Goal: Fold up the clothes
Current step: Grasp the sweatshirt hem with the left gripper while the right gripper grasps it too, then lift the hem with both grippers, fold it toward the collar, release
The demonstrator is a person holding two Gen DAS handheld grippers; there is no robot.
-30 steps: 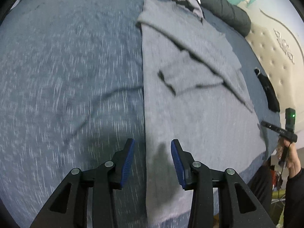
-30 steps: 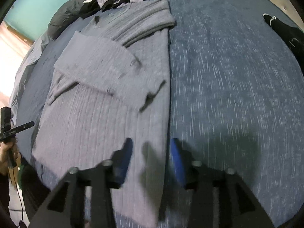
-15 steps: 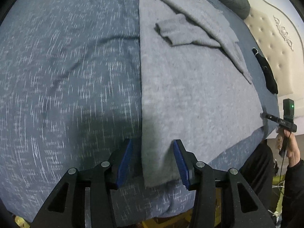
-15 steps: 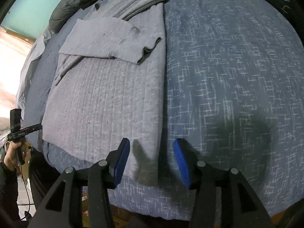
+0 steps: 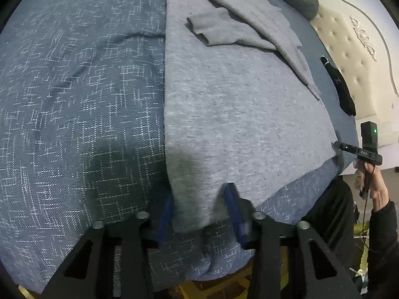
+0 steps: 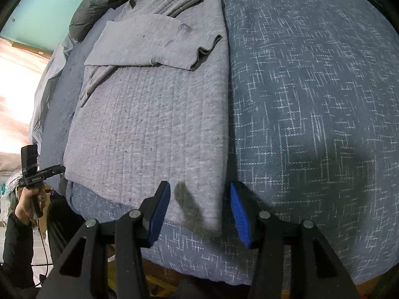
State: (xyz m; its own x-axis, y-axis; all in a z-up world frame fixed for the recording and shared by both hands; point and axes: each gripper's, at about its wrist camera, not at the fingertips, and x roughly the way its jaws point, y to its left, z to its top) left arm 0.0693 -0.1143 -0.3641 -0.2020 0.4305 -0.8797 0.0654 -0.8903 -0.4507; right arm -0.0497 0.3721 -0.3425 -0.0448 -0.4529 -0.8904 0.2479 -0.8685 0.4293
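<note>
Bed (image 5: pixel 74 99), blue crosshatch cover, cream tufted headboard (image 5: pixel 354 57) at its far side. Left gripper (image 5: pixel 199 214): jaws spread, straddling one near hem corner of the grey sweater (image 5: pixel 237 114). Right gripper (image 6: pixel 199 206): jaws spread, straddling the other near hem corner. Sweater lies flat along the bed's near edge, sleeves folded across its chest. Black sock (image 5: pixel 341 92) near the headboard edge; dark bedding (image 6: pixel 94 15) heaped at the far end.
</note>
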